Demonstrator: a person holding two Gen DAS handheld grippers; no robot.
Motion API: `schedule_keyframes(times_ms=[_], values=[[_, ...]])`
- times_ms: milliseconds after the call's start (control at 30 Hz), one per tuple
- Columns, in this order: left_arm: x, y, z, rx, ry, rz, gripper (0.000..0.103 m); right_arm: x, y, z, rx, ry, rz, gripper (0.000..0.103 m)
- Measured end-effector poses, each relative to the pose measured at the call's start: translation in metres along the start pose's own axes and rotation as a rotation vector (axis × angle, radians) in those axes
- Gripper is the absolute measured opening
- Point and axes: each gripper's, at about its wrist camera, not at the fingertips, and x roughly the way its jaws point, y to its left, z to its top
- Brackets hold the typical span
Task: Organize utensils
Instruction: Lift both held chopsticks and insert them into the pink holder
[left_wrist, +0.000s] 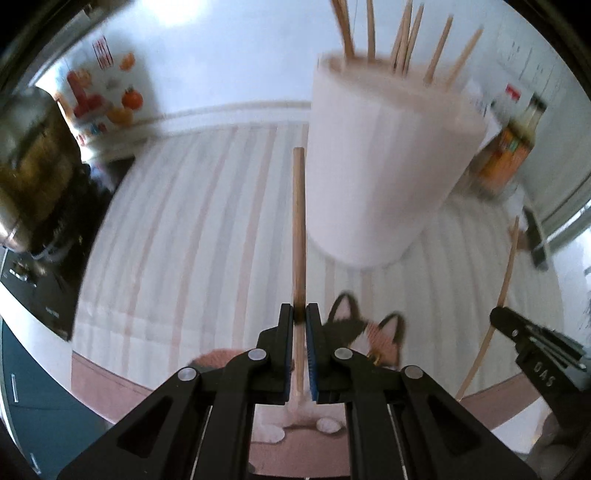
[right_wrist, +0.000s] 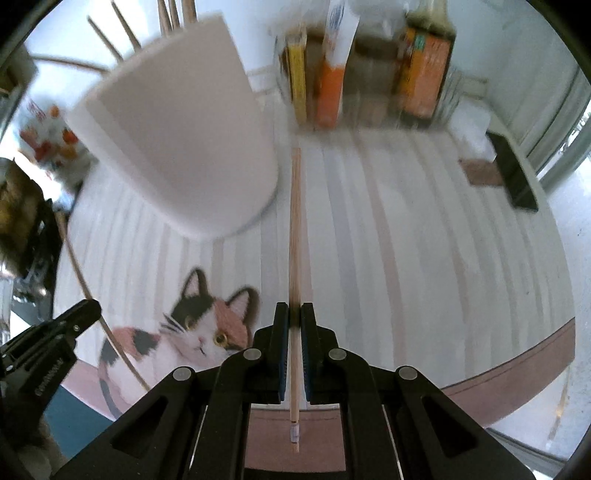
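My left gripper (left_wrist: 299, 308) is shut on a wooden chopstick (left_wrist: 298, 221) that points forward, its tip beside a tall white holder (left_wrist: 384, 166). Several wooden chopsticks (left_wrist: 402, 40) stick out of the holder's top. My right gripper (right_wrist: 291, 307) is shut on another wooden chopstick (right_wrist: 294, 229), whose tip ends just right of the white holder (right_wrist: 177, 147). Both grippers hang above a striped white mat (left_wrist: 192, 229) with a cat picture (right_wrist: 199, 325). In each view the other gripper and its chopstick show at the side: the right gripper (left_wrist: 496, 314), the left gripper (right_wrist: 92, 308).
Behind the holder stand sauce bottles and packets (right_wrist: 369, 74) with orange and yellow labels. A carton printed with fruit (left_wrist: 107, 96) and a dark pot (left_wrist: 29, 166) are at the left. A black block (right_wrist: 513, 173) lies at the mat's right edge.
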Motion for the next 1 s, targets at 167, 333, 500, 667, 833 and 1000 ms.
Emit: schedule_keyframes(times_ms=[167, 333, 500, 667, 833, 1000], values=[[-0.036, -0.005, 0.023, -0.027, -0.084, -0.044, 0.004, -0.03, -0.008, 0.018, 0.037, -0.086, 0.04, 0.006], [-0.083, -0.001, 0.046, -0.066, -0.176, -0.121, 0.004, -0.08, -0.013, 0.045, 0.075, -0.202, 0.101, 0.006], [-0.138, 0.004, 0.073, -0.092, -0.286, -0.21, 0.004, -0.133, -0.015, 0.078, 0.098, -0.332, 0.171, 0.006], [-0.178, 0.002, 0.103, -0.089, -0.377, -0.252, 0.004, -0.18, -0.01, 0.115, 0.101, -0.447, 0.236, 0.006], [-0.189, 0.001, 0.14, -0.08, -0.426, -0.235, 0.004, -0.206, 0.003, 0.157, 0.082, -0.54, 0.264, 0.006], [-0.164, -0.003, 0.179, -0.065, -0.391, -0.211, 0.004, -0.199, 0.022, 0.202, 0.072, -0.574, 0.275, 0.006]])
